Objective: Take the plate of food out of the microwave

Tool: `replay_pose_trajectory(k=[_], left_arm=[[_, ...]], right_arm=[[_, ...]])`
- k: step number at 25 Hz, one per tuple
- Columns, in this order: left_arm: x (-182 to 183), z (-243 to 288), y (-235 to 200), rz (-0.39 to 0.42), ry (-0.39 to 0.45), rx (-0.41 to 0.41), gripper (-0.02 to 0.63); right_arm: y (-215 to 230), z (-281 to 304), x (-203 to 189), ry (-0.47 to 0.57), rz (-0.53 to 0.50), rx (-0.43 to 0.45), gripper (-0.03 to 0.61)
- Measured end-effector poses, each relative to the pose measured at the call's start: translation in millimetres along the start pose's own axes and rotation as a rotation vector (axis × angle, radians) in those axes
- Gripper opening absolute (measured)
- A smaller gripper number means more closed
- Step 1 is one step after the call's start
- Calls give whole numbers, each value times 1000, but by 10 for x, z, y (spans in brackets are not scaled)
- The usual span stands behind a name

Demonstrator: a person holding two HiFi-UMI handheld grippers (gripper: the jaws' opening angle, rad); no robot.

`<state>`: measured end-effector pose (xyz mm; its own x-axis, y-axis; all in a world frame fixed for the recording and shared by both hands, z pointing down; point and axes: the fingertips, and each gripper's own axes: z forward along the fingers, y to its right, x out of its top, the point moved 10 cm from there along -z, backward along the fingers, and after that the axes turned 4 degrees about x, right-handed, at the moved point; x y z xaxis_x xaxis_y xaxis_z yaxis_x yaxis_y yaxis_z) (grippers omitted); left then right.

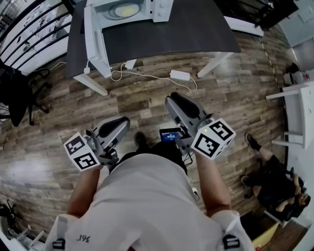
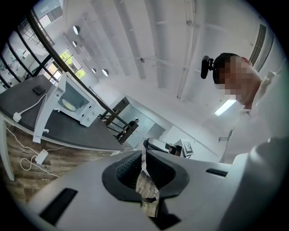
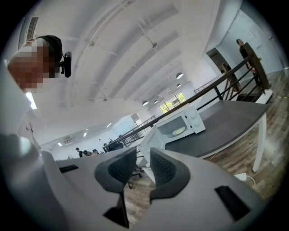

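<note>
I'm well back from the worktop (image 1: 167, 34), left gripper (image 1: 123, 122) nearly closed and right gripper (image 1: 171, 99) slightly open, both empty, because the plate of food (image 1: 126, 10) sits unreached inside the open microwave (image 1: 162, 9).

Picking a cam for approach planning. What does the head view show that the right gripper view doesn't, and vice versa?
Head view only: the left gripper held low near the person's body, the power adapter with its cable on the wood floor, and a seated person at lower right.

Right gripper view only: the ceiling lights, a person by the railing, and the right gripper with its jaws slightly apart and nothing between them.

Both: the microwave on the dark table, door open, with the plate of food inside.
</note>
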<state>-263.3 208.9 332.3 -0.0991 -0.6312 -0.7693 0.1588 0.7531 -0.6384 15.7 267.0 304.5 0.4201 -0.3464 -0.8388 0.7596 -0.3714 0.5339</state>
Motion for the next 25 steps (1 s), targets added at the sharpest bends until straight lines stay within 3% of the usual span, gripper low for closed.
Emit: replay_pose_trajectory(k=[10, 16, 25], left_arm=[[156, 200, -276, -5, -14, 17, 34], [391, 637, -552, 12, 19, 72, 34], [834, 1595, -946, 24, 55, 179, 34]], right_arm=[[259, 331, 132, -29, -3, -2, 97], [780, 733, 379, -72, 2, 52, 97], [1681, 1096, 1105, -110, -22, 115, 97]])
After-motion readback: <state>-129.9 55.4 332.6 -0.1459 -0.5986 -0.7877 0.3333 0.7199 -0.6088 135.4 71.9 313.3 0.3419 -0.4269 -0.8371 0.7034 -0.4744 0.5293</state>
